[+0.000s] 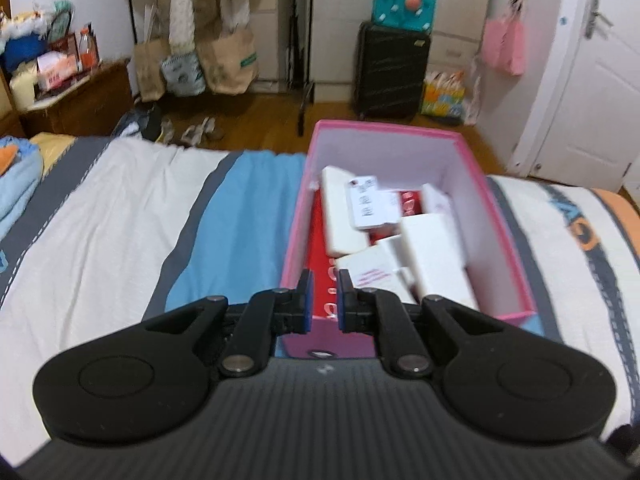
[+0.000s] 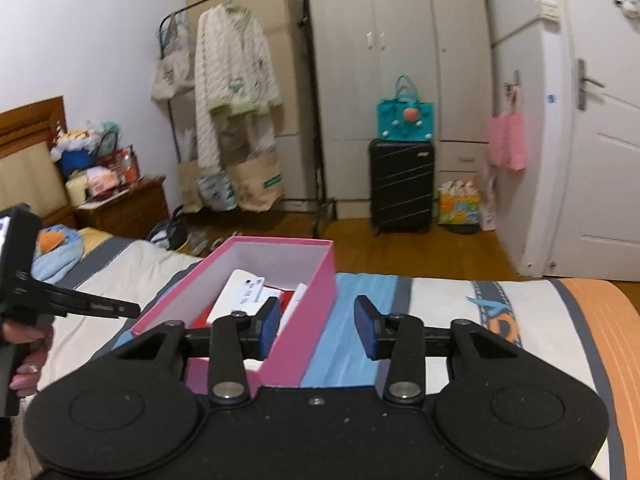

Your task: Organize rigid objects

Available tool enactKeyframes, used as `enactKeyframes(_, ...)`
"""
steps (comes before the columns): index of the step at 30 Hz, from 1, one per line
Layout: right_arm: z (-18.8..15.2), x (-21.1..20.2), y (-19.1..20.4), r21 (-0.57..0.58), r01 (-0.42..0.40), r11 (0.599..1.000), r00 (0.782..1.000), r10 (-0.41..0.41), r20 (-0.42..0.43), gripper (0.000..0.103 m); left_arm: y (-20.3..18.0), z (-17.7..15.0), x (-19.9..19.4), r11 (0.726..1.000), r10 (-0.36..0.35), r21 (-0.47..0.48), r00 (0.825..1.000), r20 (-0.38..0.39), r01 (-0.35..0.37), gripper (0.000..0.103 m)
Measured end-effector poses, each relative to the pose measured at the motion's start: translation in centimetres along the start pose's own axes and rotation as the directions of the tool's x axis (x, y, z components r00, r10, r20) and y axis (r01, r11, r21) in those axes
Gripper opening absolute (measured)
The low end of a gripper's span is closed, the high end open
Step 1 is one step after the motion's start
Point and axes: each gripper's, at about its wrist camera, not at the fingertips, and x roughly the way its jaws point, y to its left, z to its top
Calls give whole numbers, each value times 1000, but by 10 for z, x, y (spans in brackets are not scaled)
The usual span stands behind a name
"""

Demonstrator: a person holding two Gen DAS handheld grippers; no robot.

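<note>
A pink open box (image 1: 508, 216) sits on the striped bed (image 1: 120, 208). It holds several white boxes (image 1: 436, 256) and red items (image 1: 320, 240). My left gripper (image 1: 323, 300) hovers over the box's near end, its jaws a narrow gap apart and holding nothing. In the right wrist view the same pink box (image 2: 308, 320) lies left of centre with a white box (image 2: 240, 296) inside. My right gripper (image 2: 316, 328) is open and empty; its left finger hangs over the box's near right corner, its right finger over the bedsheet. The left gripper's body (image 2: 24, 280) shows at the far left.
A black suitcase (image 2: 402, 186) with a teal bag (image 2: 406, 118) on it stands by the wardrobe (image 2: 392, 40). A clothes rack (image 2: 236, 92) with paper bags stands beyond the bed. A wooden nightstand (image 2: 124, 208) is at the left. A white door (image 2: 600, 140) is at the right.
</note>
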Motion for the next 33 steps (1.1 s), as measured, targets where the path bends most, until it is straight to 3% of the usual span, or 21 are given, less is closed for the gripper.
enactKeyframes(5, -20, -8, -5, 29, 25, 999, 1000, -25, 4, 52, -23, -20, -22, 1000, -29, 10, 999, 41, 28, 9)
enactKeyframes(7, -24, -10, -2, 2, 31, 1000, 999, -31, 11, 62, -33, -30, -27, 999, -37, 22, 997, 61, 36, 9)
enactKeyframes(12, -29, -11, 3, -30, 15, 999, 999, -13, 45, 78, -53, -50, -44, 990, -135, 50, 982, 132, 130, 22)
enactKeyframes(13, -30, -11, 3, -20, 17, 1000, 999, -16, 51, 89, -55, -53, -46, 988, -155, 48, 978, 139, 149, 25)
enactKeyframes(15, -33, -14, 2, -1, 36, 999, 996, -36, 84, 102, -62, -58, -48, 985, -168, 51, 972, 162, 162, 43)
enactKeyframes(18, -34, -17, 2, 8, 113, 994, 985, -113, 131, 103, -71, -63, -50, 987, -153, 77, 967, 202, 140, 65)
enactKeyframes(24, -34, -7, 1, 40, 165, 985, 986, -166, 32, 103, -73, -70, -60, 988, -148, 76, 951, 272, 132, 99)
enactKeyframes(28, -38, 0, 4, 5, 175, 985, 984, -175, -37, 103, -76, -72, -64, 989, -132, 100, 941, 312, 106, 103)
enactKeyframes(33, -38, 0, 2, 2, 181, 984, 983, -180, -44, 103, -80, -73, -59, 988, -128, 118, 952, 278, 99, 103)
